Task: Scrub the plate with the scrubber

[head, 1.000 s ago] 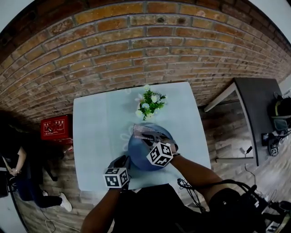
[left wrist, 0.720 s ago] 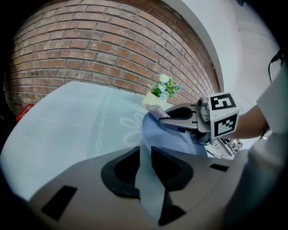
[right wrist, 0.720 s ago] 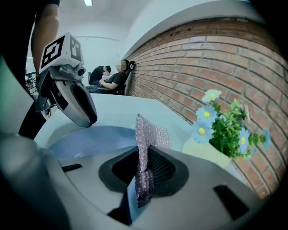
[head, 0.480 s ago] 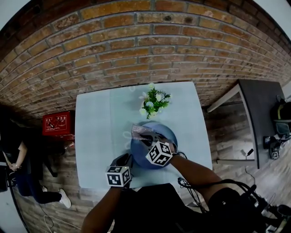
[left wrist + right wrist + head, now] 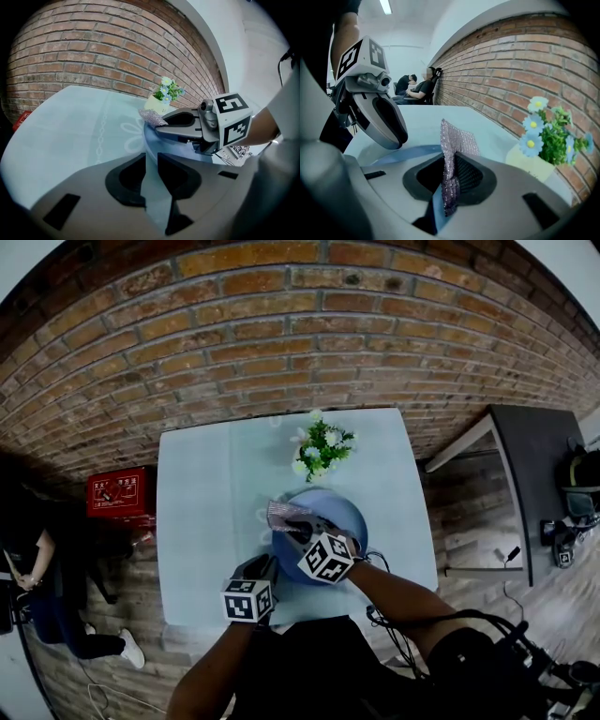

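The right tool (image 5: pixel 450 165) is clamping a silvery mesh scrubber (image 5: pixel 457 139), its jaws closed on the lower half of the pad while the upper half is sticking up free past the tips. Seen from the head view, that tool (image 5: pixel 298 527) is reaching over the blue plate (image 5: pixel 349 517) and is carrying the scrubber (image 5: pixel 284 514) at the plate's far left rim; whether the pad is pressing on the surface or hanging just above it cannot be told. The left tool (image 5: pixel 151 165) is gripping the plate (image 5: pixel 161 144) by its near edge, the rim running between the closed jaws and steadying the dish on the pale blue worktop (image 5: pixel 202 512), with the left tool (image 5: pixel 265 570) sitting just beside the right one. Just beyond the plate, a small pot of white and blue flowers (image 5: pixel 322 448) is standing near the worktop's far edge, with a brick wall (image 5: pixel 281 343) behind it and a red crate (image 5: pixel 117 495) lying on the floor to the left. The scrubbing appears to be under way: both grips are made and the pad is at the plate, but no foam or dirt is showing, so how much of the surface is left to cover cannot be judged.
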A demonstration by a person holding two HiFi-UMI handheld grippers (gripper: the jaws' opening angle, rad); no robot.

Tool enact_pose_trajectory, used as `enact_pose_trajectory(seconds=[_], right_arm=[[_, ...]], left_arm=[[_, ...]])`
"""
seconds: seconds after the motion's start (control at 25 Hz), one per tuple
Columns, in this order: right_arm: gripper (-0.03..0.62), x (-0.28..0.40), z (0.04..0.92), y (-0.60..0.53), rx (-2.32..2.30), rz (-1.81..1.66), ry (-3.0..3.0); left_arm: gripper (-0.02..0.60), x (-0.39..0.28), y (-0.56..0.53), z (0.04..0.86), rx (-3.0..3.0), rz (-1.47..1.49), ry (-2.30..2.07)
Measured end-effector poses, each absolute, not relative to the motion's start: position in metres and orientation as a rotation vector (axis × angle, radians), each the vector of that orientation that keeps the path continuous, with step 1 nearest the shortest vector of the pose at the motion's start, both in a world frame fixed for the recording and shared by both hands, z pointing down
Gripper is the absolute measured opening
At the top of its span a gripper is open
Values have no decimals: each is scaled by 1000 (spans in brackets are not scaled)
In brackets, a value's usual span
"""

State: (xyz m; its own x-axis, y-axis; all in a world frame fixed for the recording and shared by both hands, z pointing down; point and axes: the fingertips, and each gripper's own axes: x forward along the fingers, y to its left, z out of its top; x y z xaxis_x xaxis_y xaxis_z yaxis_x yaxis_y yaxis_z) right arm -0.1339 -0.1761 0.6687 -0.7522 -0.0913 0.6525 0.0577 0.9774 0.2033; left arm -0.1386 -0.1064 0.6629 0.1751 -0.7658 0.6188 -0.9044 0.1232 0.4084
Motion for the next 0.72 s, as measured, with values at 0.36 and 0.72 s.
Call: enact_pose_trajectory(seconds=[0.36, 0.72], right_arm=[[64, -139, 667, -156, -2, -199, -2431], [64, -140, 665, -135, -6, -111, -2409]], left_arm=[[91, -140, -88, 654, 1668, 171, -1603], [91, -151, -65, 642, 1724, 192, -1593]])
